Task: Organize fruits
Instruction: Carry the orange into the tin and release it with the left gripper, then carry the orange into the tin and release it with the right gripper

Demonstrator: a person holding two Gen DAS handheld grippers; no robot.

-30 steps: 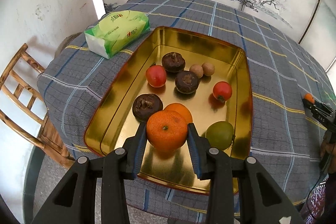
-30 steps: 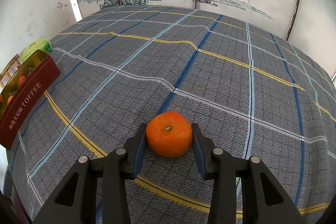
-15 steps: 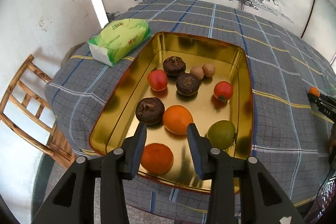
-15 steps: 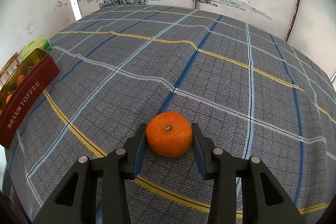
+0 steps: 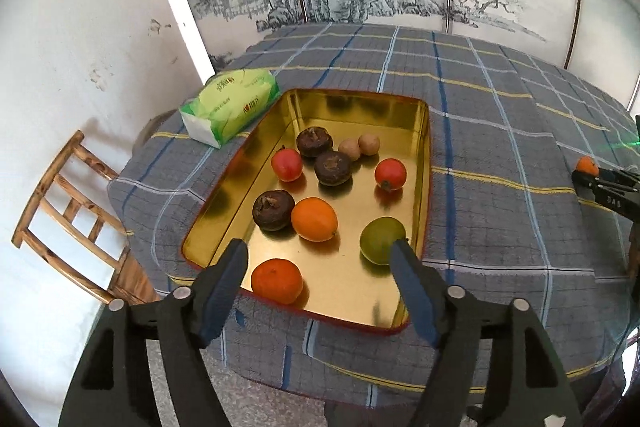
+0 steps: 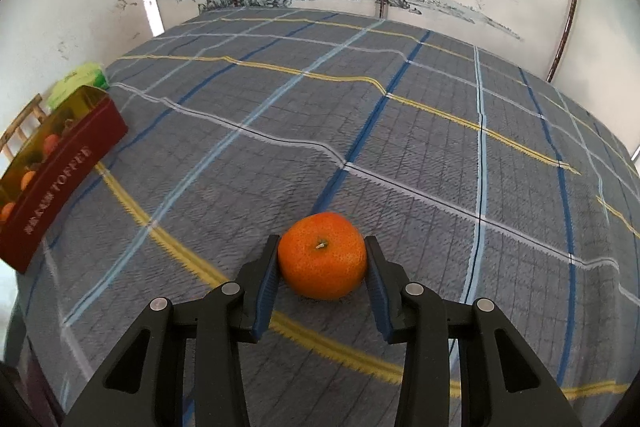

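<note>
1. Left gripper [image 5: 318,257] hangs over the near edge of the gold tin [image 5: 426,163], jaws spread wide, nothing between them.
2. In the tin, a tangerine [image 5: 277,281] sits at the near-left corner, just beside the left finger but clear of it.
3. Further in: an orange [image 5: 314,219] touching a dark fruit [image 5: 273,209], and a green fruit [image 5: 380,240] near the right wall, partly behind the right finger.
4. Mid-tin, two more dark fruits [image 5: 332,167], a red fruit on each side [image 5: 287,165] [image 5: 390,174], and two small brown ones [image 5: 369,144] at the far end.
5. A green tissue pack [image 5: 228,105] lies on the cloth [image 5: 500,131] just left of the tin; a wooden chair [image 5: 68,211] stands off the table's left.
6. Right gripper [image 6: 322,257] is well right of the tin, low over the cloth, jaws narrowed, pads [image 6: 269,273] pressed on both sides of a second tangerine [image 6: 322,255].
7. Whether that one rests on the cloth or is lifted — cannot tell.
</note>
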